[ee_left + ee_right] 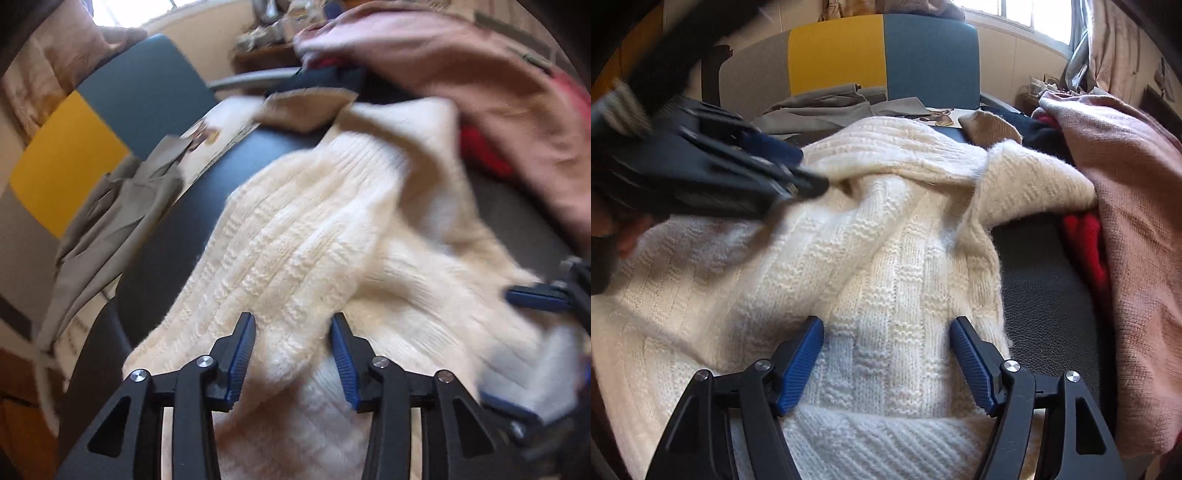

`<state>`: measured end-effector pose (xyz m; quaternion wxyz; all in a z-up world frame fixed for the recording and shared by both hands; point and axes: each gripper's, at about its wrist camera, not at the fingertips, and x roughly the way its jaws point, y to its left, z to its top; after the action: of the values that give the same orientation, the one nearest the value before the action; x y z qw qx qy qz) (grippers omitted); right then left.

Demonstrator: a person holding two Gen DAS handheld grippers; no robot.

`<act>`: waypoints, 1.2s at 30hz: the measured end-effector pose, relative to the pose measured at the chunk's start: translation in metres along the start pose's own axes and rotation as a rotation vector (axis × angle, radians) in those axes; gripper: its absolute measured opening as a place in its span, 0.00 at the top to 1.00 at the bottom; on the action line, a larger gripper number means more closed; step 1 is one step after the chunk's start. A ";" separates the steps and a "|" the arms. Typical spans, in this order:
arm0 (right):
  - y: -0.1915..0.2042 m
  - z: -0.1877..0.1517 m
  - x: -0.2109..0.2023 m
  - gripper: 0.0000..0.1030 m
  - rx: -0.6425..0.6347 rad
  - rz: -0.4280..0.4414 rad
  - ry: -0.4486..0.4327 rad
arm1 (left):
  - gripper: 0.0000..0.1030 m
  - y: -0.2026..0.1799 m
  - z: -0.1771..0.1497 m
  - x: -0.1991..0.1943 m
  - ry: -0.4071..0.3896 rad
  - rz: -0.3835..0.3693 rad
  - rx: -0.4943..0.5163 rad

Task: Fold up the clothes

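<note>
A cream cable-knit sweater (295, 240) (886, 258) lies rumpled across a dark leather-look surface (166, 277) (1034, 295), one thick fold running up its middle. My left gripper (293, 321) hovers open over the sweater's near part, knit showing between its blue pads without being pinched. My right gripper (886, 325) is open too, its pads either side of a ribbed panel near the hem. In the right wrist view the left gripper (809, 188) reaches in from the upper left over a sweater fold. The right gripper (496, 347) shows at the right edge of the left wrist view.
A pink garment (461, 74) (1137, 221) is heaped to the right, over a red one (480, 147) (1086, 240). A grey garment (110, 214) (820, 107) lies beyond the sweater by a grey, yellow and teal chair back (140, 92) (923, 55). A tan cloth (306, 107) (990, 127) sits behind.
</note>
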<state>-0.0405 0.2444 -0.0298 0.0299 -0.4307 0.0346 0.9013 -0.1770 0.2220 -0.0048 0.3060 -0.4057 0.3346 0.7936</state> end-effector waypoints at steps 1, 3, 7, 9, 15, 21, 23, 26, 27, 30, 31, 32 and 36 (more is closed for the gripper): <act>-0.001 0.001 0.001 0.29 0.001 0.001 -0.001 | 0.66 0.001 0.000 0.002 -0.003 -0.002 -0.023; -0.001 0.002 0.002 0.29 0.001 -0.001 -0.004 | 0.87 0.005 -0.003 0.000 -0.020 -0.015 -0.072; -0.002 0.004 0.005 0.26 -0.004 0.009 -0.001 | 0.91 0.033 -0.010 -0.019 -0.052 -0.058 -0.196; -0.002 0.005 0.007 0.25 -0.011 0.009 0.001 | 0.92 0.061 -0.018 -0.039 -0.086 -0.053 -0.296; -0.001 0.003 0.005 0.25 -0.007 0.003 -0.007 | 0.92 0.141 -0.062 -0.113 -0.225 -0.013 -0.501; 0.004 0.003 0.000 0.25 -0.012 -0.048 0.016 | 0.92 0.199 -0.158 -0.163 -0.282 0.064 -0.673; 0.007 0.004 -0.003 0.25 -0.014 -0.074 0.038 | 0.92 0.213 -0.198 -0.169 -0.283 0.078 -0.749; 0.013 0.003 -0.009 0.25 -0.015 -0.101 0.063 | 0.92 0.232 -0.262 -0.169 -0.273 0.068 -0.887; 0.015 0.002 -0.011 0.25 -0.017 -0.102 0.070 | 0.92 0.237 -0.281 -0.168 -0.269 0.063 -0.927; 0.024 -0.003 -0.021 0.25 -0.025 -0.109 0.073 | 0.92 0.243 -0.336 -0.164 -0.254 0.059 -1.026; 0.027 -0.004 -0.027 0.26 -0.021 -0.103 0.055 | 0.92 0.244 -0.352 -0.162 -0.245 0.063 -1.046; 0.029 -0.004 -0.034 0.26 -0.015 -0.095 0.032 | 0.92 0.244 -0.367 -0.159 -0.233 0.067 -1.066; 0.046 0.002 -0.056 0.26 -0.040 -0.052 -0.020 | 0.92 0.249 -0.421 -0.155 -0.207 0.086 -1.136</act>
<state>-0.0110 0.1970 0.0165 0.0450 -0.4227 0.0050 0.9051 -0.1056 -0.2863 0.0094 0.0387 -0.4126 -0.1594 0.8960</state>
